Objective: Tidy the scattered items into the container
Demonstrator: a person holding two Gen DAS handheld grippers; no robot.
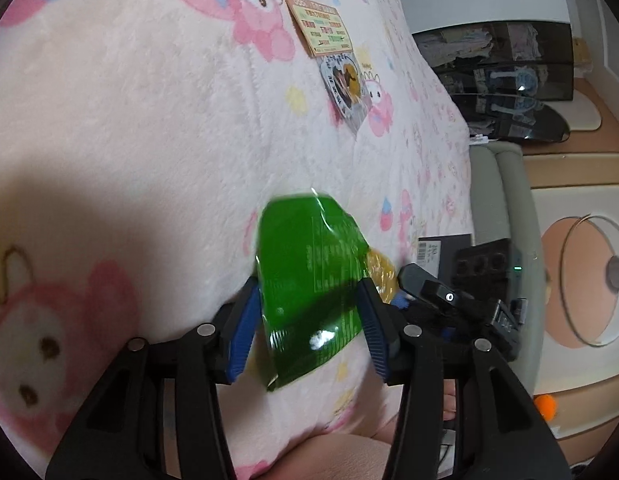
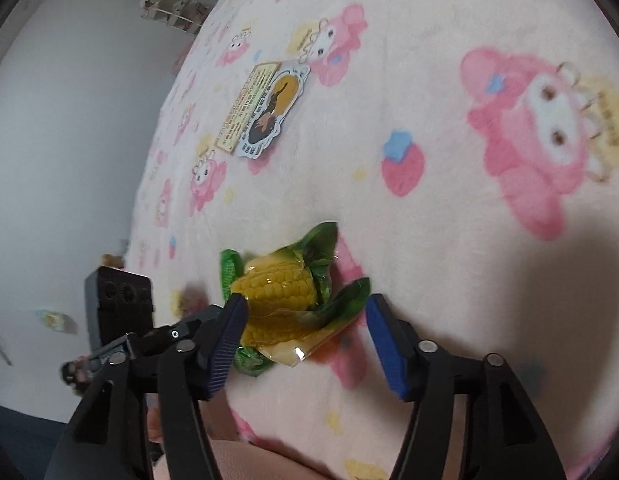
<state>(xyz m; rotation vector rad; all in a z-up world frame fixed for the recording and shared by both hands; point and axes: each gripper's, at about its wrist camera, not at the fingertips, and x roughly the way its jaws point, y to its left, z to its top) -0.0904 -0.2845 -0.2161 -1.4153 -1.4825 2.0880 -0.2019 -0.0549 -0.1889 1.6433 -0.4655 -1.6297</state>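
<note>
On the pink, rabbit-printed fleece blanket (image 1: 149, 120), the landmark here, the left gripper (image 1: 309, 320) grasps a shiny green plastic packet (image 1: 309, 280) between its blue pads, both of them pressed against the packet's sides. Beyond it, up the blanket, lie a tan rectangular printed card (image 1: 319, 24) and, just beside it, a die-cut sticker (image 1: 345, 80) with a dark figure on a yellow circle; bare blanket lies all round both. Towards the blanket's right edge sit a black box (image 1: 485, 260) and a flat dark box with a white label (image 1: 441, 246), close to the drop onto a grey bed frame (image 1: 501, 200). Only the left wrist view shows the floor and dark glass shelves (image 1: 509, 64) past that edge. The right wrist view alone shows the packet's front: a vacuum-sealed yellow corn cob with green leaves printed on it. Here the right gripper (image 2: 305, 340) stands open, its left pad just touching the packet and its right pad apart from it. Wide bare blanket stretches to the right, a white wall (image 2: 69, 120) rises past the blanket's left edge, and the black box sits near that edge.
</note>
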